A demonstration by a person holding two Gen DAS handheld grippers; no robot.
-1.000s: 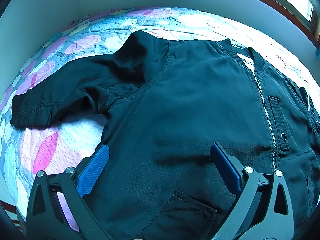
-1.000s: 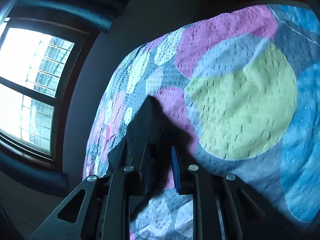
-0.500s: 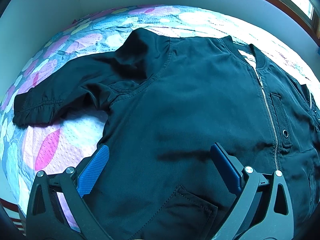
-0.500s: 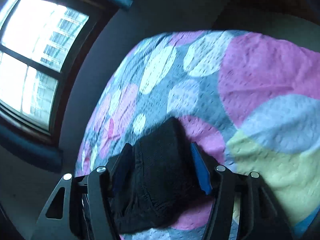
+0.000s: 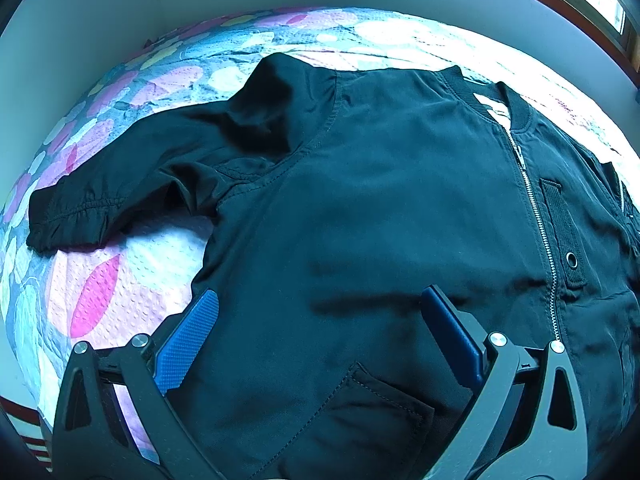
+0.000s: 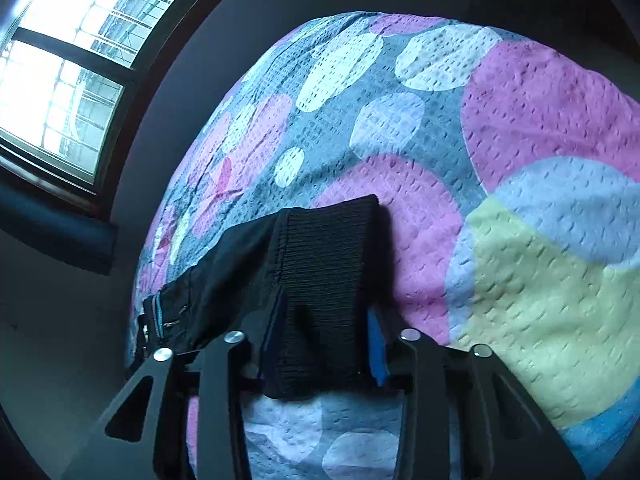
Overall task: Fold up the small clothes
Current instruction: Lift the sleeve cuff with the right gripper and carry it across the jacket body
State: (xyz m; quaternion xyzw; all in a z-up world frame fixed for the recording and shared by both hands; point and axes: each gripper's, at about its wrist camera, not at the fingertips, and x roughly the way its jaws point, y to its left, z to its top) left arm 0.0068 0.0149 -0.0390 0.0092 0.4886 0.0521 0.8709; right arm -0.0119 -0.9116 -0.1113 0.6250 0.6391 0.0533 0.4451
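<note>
A small black zip-up jacket (image 5: 392,208) lies front-up on the bed, its left sleeve (image 5: 132,188) stretched out to the left, its collar toward the far side. My left gripper (image 5: 316,312) is open, hovering over the jacket's lower left front, its left finger (image 5: 188,336) at the side seam. In the right wrist view my right gripper (image 6: 324,324) has its blue pads on either side of the ribbed black cuff (image 6: 324,276) of the other sleeve, which lies flat on the bed. The jaws stand apart around it; whether they pinch it is unclear.
The bed is covered by a quilt (image 6: 520,184) with pink, blue, white and yellow ovals. A wall (image 5: 120,20) borders the bed's far and left sides. A bright window (image 6: 72,52) is up left in the right wrist view.
My right gripper opened from a tight grip on the cuff, which now lies flat between the pads; the right wrist view also swung. The left gripper barely moved.
</note>
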